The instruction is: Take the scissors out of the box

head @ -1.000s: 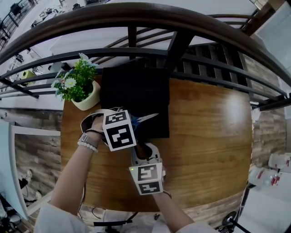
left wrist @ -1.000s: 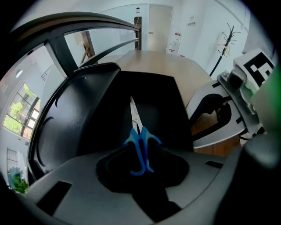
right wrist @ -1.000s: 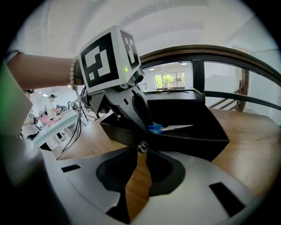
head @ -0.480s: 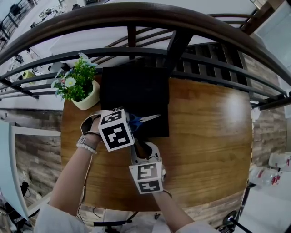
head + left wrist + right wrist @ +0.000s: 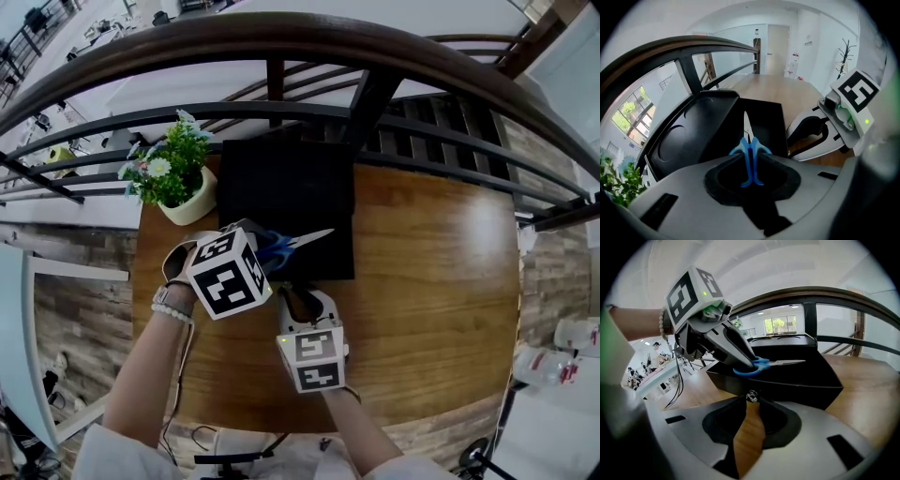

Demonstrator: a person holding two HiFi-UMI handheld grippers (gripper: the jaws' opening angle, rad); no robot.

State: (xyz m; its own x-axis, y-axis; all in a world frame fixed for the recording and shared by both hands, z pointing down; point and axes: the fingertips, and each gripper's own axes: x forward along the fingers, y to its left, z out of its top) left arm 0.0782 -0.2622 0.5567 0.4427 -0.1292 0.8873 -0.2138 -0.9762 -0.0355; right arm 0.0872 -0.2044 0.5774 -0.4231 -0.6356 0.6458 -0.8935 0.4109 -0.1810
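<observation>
A black box (image 5: 286, 183) lies open at the back of the wooden table (image 5: 431, 281). My left gripper (image 5: 265, 251) is shut on the blue handles of the scissors (image 5: 302, 241) and holds them above the box's front part, steel blades pointing right. In the left gripper view the scissors (image 5: 750, 152) stand between the pads, tip pointing away over the box (image 5: 689, 140). My right gripper (image 5: 302, 298) rests at the box's front wall (image 5: 797, 380), its jaws pinched on a small metal ring (image 5: 751, 396) there. The scissors (image 5: 769, 363) hang just above that wall.
A potted plant (image 5: 176, 178) with white flowers stands left of the box. A dark railing (image 5: 281, 108) runs along the table's far edge. Bare wood stretches to the right of the box. A person's hands and sleeves reach in from the near edge.
My left gripper has risen and tilted, lifting the scissors higher over the box's front. The right gripper has kept still.
</observation>
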